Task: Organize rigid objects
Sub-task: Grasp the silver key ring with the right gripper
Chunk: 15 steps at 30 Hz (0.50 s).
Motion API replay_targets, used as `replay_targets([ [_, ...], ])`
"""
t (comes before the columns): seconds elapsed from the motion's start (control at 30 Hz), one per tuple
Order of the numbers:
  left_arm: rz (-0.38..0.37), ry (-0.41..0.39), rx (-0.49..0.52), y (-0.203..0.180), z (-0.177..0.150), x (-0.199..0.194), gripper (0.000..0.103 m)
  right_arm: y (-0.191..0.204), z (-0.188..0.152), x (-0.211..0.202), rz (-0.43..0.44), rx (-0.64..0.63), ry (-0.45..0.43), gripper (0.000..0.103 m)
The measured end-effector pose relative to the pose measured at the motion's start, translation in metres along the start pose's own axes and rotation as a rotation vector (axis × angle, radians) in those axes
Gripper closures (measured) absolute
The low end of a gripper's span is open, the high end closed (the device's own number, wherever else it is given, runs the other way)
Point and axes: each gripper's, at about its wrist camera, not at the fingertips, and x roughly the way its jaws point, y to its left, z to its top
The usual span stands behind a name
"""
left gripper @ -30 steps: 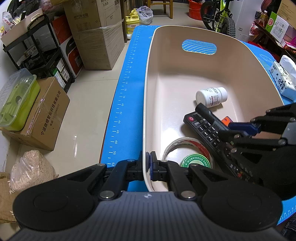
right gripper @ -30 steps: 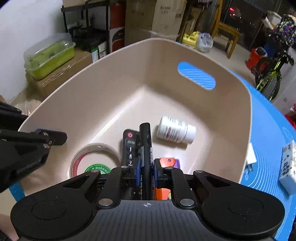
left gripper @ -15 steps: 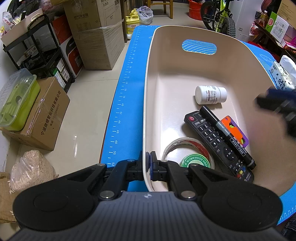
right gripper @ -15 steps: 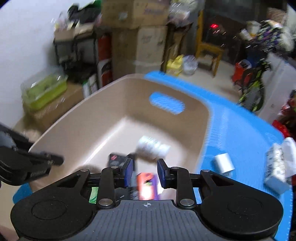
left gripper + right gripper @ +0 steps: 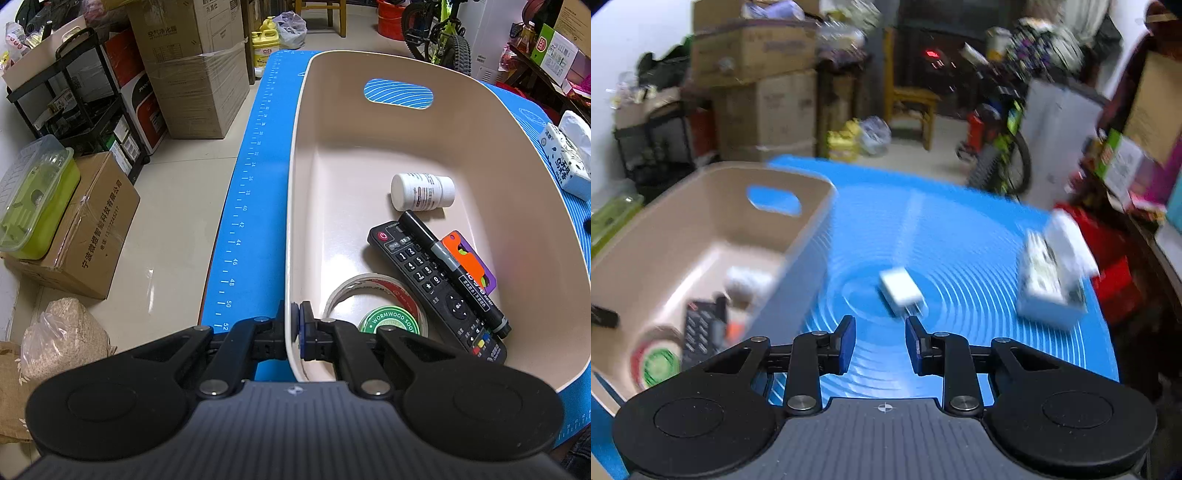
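Left tool (image 5: pixel 296 329) clenched on the bin (image 5: pixel 291 206) rim; right tool (image 5: pixel 880 345), released and empty, faces the white charger (image 5: pixel 900 290) on the blue surface (image 5: pixel 960 236). Risk: a hasty approach could nudge the charger away, since its 2 prongs point toward the tool.

Right wrist view motion-blurred: white charger (image 5: pixel 900 291) smeared, prongs indistinct; tissue pack (image 5: pixel 1051 275) print unreadable. Left wrist view: tape roll (image 5: pixel 373 302) near edge hidden behind gripper finger; tissue pack cut off by right edge.
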Motion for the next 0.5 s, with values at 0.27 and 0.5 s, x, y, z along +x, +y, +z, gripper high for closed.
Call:
replay_targets([
  [0.27, -0.001, 0.0, 0.0, 0.0, 0.0, 0.0, 0.097, -0.012, -0.045, 0.028, -0.005, 0.035, 0.15, 0.05],
  [0.5, -0.001, 0.0, 0.001, 0.0, 0.0, 0.0, 0.097, -0.011, -0.071, 0.034, 0.02, 0.077, 0.242, 0.049],
])
